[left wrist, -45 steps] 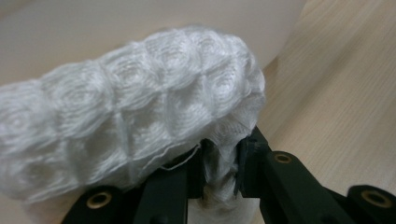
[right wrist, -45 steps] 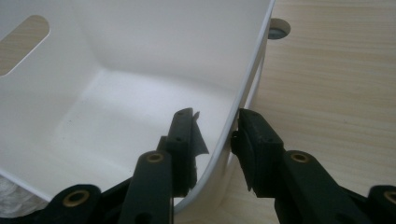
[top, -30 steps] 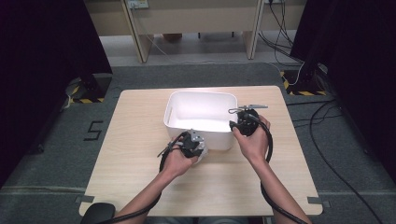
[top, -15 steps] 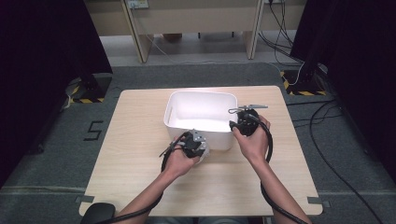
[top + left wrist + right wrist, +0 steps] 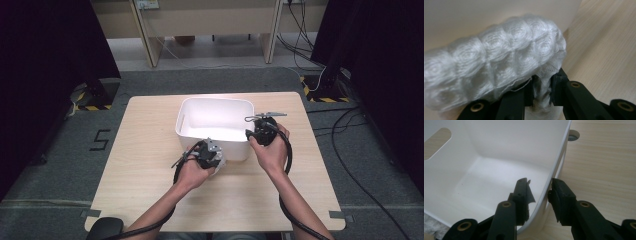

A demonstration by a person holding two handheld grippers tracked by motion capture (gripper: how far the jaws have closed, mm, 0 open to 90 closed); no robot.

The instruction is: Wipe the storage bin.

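- The left gripper [image 5: 541,92] has its jaws pinched narrow on a fold of the white quilted cloth [image 5: 499,67], which bulges against the outer near wall of the white bin [image 5: 215,120], just above the table [image 5: 150,165].
- From above, the cloth [image 5: 219,159] sits outside the bin, so I judge the picking-up done and the drop into the bin still to come.
- The right gripper [image 5: 539,195] straddles the bin's rim [image 5: 554,170], one jaw inside and one outside; the outer touches the wall, while the inner one seems to stand a little off it, so a firm clamp is unsure.
- The bin's floor looks bare.
- Hard to make out: the cloth's full shape and size, largely covered by the left hand [image 5: 192,172]; its lower end is cut off in the left gripper view.
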